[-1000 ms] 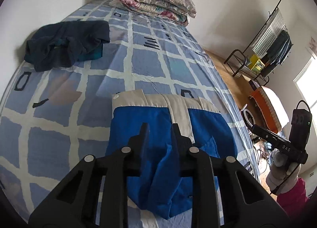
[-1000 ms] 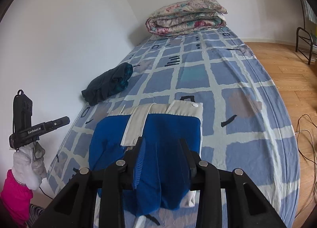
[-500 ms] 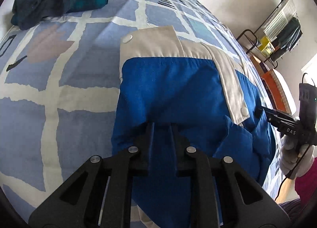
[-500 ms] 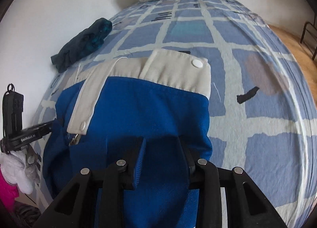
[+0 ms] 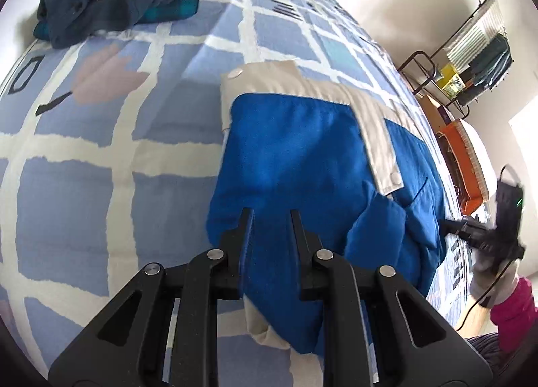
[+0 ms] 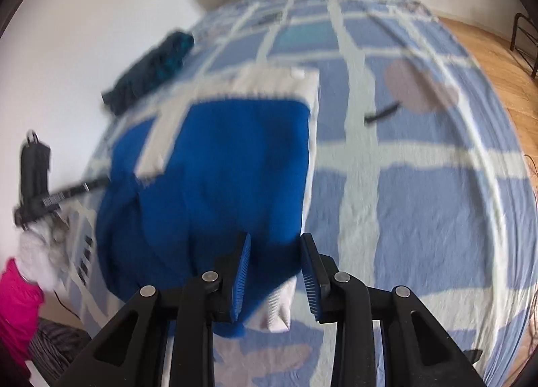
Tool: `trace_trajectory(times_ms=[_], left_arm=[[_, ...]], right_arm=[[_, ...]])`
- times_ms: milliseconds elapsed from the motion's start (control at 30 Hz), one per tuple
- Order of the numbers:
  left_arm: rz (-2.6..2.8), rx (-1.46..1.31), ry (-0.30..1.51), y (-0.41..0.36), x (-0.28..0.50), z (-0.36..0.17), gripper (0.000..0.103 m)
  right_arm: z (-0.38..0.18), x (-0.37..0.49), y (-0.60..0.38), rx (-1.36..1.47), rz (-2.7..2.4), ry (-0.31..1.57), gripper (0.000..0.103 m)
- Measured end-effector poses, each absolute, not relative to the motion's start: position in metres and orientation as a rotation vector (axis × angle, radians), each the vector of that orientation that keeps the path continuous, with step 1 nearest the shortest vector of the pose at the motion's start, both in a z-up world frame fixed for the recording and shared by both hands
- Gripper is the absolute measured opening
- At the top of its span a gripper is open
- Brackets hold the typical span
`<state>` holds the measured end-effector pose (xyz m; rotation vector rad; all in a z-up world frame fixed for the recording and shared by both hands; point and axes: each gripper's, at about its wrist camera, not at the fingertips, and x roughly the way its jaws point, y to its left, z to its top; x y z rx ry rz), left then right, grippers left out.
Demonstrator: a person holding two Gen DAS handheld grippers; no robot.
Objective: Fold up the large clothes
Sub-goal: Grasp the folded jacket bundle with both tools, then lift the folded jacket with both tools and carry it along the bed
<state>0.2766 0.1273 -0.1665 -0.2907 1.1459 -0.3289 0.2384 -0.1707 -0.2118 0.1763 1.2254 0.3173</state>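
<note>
Left wrist view: cf. a sec ago the blue jacket (image 5: 302, 158) w/ cream trim lies much closer & flatter on the checked bed (image 5: 101, 152), so the fold looks nearly laid; the left hand-held gripper (image 5: 267, 215) has jaws narrowly apart, a fold of blue fabric pinched betw. them. Right wrist view (blurred): the right hand-held gripper (image 6: 272, 242) is likewise low over the jacket's near edge, jaws a bit wider, blue cloth betw. them & apparently gripped, though pad contact is hard to confirm; release prob. next.
</note>
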Motion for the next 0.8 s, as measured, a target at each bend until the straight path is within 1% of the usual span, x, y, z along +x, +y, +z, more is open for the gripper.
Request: trace_trajectory(times_ms=[33,67,100,133,167,200,233,267,300,333,400,633,800], left_arm=[[-0.329,-0.302,1.149,0.130,0.279,-0.167,0.028],[-0.327,-0.329,1.152,0.136,0.279,-0.167,0.039],[-0.331,-0.371,1.153,0.144,0.279,-0.167,0.046],[-0.337,-0.419,1.150,0.151,0.280,-0.167,0.057],[-0.344,-0.468,1.149,0.157,0.282,-0.168,0.060],[-0.350,-0.520,1.151,0.163,0.285,-0.170,0.061],[-0.353,-0.552,1.154,0.166,0.287,-0.171,0.062],[-0.360,-0.595,1.161,0.170,0.291,-0.175,0.063],[-0.367,-0.627,1.165,0.172,0.294,-0.178,0.065],[-0.374,-0.663,1.173,0.174,0.297,-0.182,0.065],[-0.382,-0.736,1.200,0.176,0.302,-0.195,0.065],[-0.407,-0.851,1.249,0.178,0.304,-0.220,0.066],[-0.368,-0.880,1.238,0.191,0.300,-0.224,0.066]], right_arm=[[-0.216,0.234,-0.169,0.156,0.331,1.240,0.032],[-0.214,0.232,-0.168,0.133,0.345,1.236,0.032],[-0.210,0.231,-0.170,0.121,0.357,1.227,0.032],[-0.203,0.230,-0.173,0.124,0.376,1.203,0.032],[-0.195,0.228,-0.179,0.143,0.390,1.168,0.032],[-0.189,0.227,-0.185,0.171,0.401,1.135,0.037],[-0.184,0.227,-0.192,0.199,0.406,1.104,0.048],[-0.180,0.228,-0.198,0.224,0.399,1.073,0.055],[-0.179,0.229,-0.204,0.252,0.389,1.039,0.066],[-0.179,0.231,-0.208,0.276,0.378,1.020,0.073],[-0.188,0.239,-0.216,0.343,0.370,1.025,0.075],[-0.223,0.270,-0.219,0.525,0.434,1.112,0.075],[-0.233,0.276,-0.208,0.530,0.459,1.131,0.075]])
